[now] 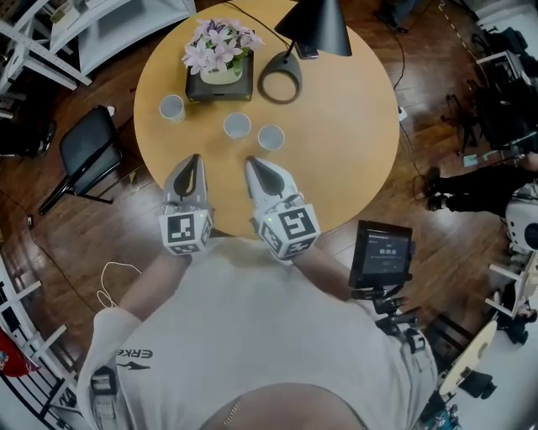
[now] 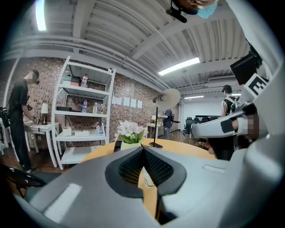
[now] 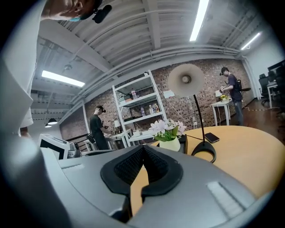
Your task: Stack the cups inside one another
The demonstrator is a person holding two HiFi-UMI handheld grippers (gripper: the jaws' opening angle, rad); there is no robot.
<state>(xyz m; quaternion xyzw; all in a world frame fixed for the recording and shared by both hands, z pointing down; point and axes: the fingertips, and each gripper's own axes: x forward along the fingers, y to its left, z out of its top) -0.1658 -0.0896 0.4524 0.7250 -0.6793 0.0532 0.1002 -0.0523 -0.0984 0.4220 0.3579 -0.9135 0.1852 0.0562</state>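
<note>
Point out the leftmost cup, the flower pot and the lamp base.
leftmost cup (image 1: 171, 107): head view, open mouth.
flower pot (image 1: 221, 76): head view, white pot wall.
lamp base (image 1: 279, 99): head view, ring's near edge.

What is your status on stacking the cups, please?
Left gripper and right gripper both shut, empty, at near edge of table. Three cups apart, unstacked. Path to them open; flower pot and lamp stand behind.
</note>
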